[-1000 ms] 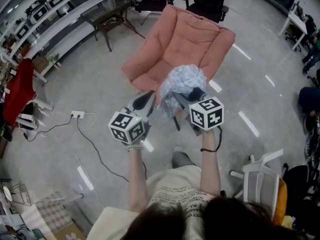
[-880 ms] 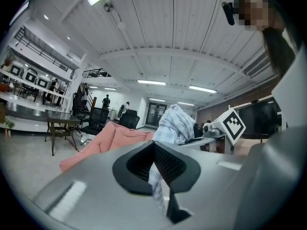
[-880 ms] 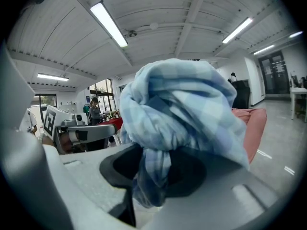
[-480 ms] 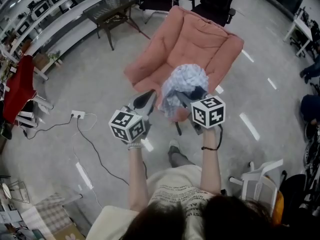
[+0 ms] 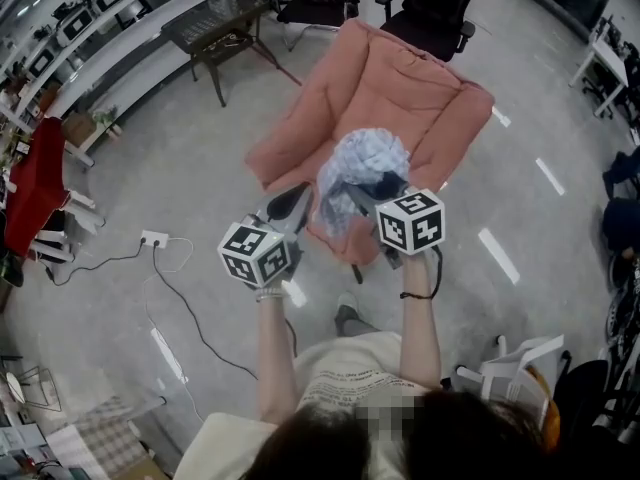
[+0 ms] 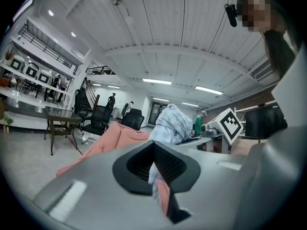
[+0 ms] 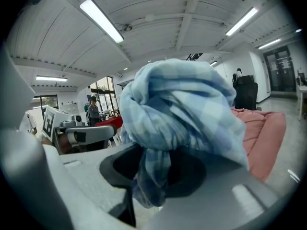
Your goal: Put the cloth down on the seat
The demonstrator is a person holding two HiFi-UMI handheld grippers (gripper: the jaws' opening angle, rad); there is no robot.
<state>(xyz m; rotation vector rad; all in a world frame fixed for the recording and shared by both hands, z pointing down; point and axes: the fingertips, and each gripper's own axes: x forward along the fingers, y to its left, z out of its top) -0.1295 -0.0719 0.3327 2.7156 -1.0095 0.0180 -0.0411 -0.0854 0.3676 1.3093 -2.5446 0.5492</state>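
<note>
The cloth (image 5: 365, 168), a light blue checked bundle, hangs in the air over the front of the pink armchair's seat (image 5: 390, 88). My right gripper (image 5: 372, 193) is shut on it. In the right gripper view the cloth (image 7: 182, 114) bulges over the jaws and a fold runs down between them. My left gripper (image 5: 298, 194) is level with the right one, just left of the cloth's hanging tail. Its jaws stand close together. A strip of cloth (image 6: 154, 176) shows in their gap, and I cannot tell whether it is pinched.
The armchair (image 5: 300, 143) stands on a grey floor with a dark table (image 5: 215, 28) and black office chairs (image 5: 435, 8) behind it. A cable and socket strip (image 5: 155, 238) lie at the left. A white chair (image 5: 515, 368) stands at the right. The person's foot (image 5: 350, 318) is below the grippers.
The armchair has come closer under the grippers as the person steps forward. The cloth and both grippers keep the same pose relative to each other.
</note>
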